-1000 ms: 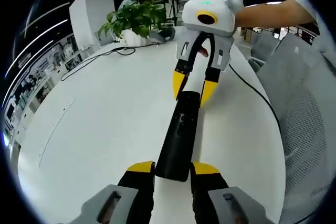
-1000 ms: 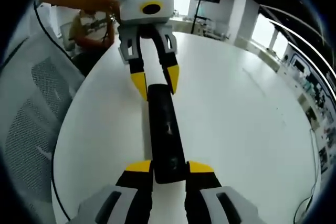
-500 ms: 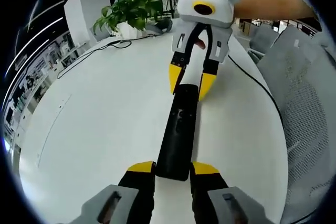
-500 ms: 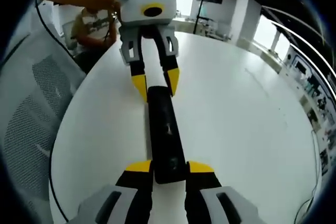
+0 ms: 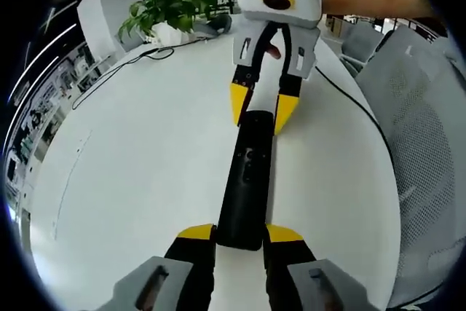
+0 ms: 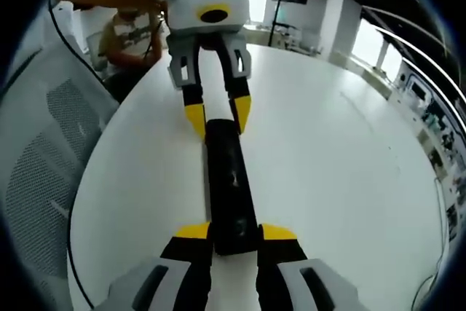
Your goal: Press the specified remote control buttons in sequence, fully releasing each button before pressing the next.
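**Remote control, black, held at both ends on white table**

Item: remote control (image 5: 246, 180), one piece. Long, slim, glossy black bar with squared ends; a small cluster of buttons sits near mid-length on the upper face, their markings too small to read. It lies flat on the white table (image 5: 131, 165), well in from the edges, lengthwise between the two grippers.

Left gripper (image 5: 240, 234): yellow-tipped jaws closed onto the near end of the remote, one on each long side.

Right gripper (image 6: 236, 231): yellow-tipped jaws likewise clamped on the opposite end.

Surroundings: potted plant (image 5: 169, 12) at the far edge of the table, a black cable (image 5: 120, 71) trailing from it; grey mesh chair (image 5: 429, 151) beside the table edge.
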`<move>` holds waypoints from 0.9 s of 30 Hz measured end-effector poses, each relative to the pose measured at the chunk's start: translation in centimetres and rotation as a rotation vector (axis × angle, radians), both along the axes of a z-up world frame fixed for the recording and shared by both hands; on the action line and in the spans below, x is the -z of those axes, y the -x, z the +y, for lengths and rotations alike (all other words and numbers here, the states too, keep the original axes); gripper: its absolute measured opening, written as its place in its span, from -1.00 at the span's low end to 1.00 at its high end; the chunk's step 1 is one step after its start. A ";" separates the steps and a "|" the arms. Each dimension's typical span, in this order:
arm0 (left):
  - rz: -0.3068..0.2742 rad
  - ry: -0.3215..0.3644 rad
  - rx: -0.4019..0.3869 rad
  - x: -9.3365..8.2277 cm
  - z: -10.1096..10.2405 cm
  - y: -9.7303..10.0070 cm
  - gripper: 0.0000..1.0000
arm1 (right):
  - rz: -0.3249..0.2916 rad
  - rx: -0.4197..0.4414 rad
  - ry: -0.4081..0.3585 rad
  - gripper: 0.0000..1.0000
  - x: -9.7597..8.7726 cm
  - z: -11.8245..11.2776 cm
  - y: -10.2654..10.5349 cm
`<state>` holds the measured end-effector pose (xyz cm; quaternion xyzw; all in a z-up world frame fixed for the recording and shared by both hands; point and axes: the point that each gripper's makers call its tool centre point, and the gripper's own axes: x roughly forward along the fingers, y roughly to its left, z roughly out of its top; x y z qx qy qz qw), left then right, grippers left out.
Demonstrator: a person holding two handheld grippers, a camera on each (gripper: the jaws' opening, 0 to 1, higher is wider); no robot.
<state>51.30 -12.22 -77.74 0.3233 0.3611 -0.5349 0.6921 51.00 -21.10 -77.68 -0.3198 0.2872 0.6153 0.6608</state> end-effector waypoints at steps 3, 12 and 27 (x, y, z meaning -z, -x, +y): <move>0.007 -0.007 -0.008 0.0 0.1 0.0 -0.51 | 0.004 -0.004 0.000 -0.60 0.0 0.1 -0.1; 0.054 0.006 -0.014 0.1 0.2 0.0 -0.52 | 0.013 -0.037 0.028 -0.60 -0.1 0.4 -0.2; 0.049 -0.013 0.004 0.0 0.2 0.1 -0.54 | 0.020 -0.050 0.044 -0.58 -0.3 -0.1 -0.2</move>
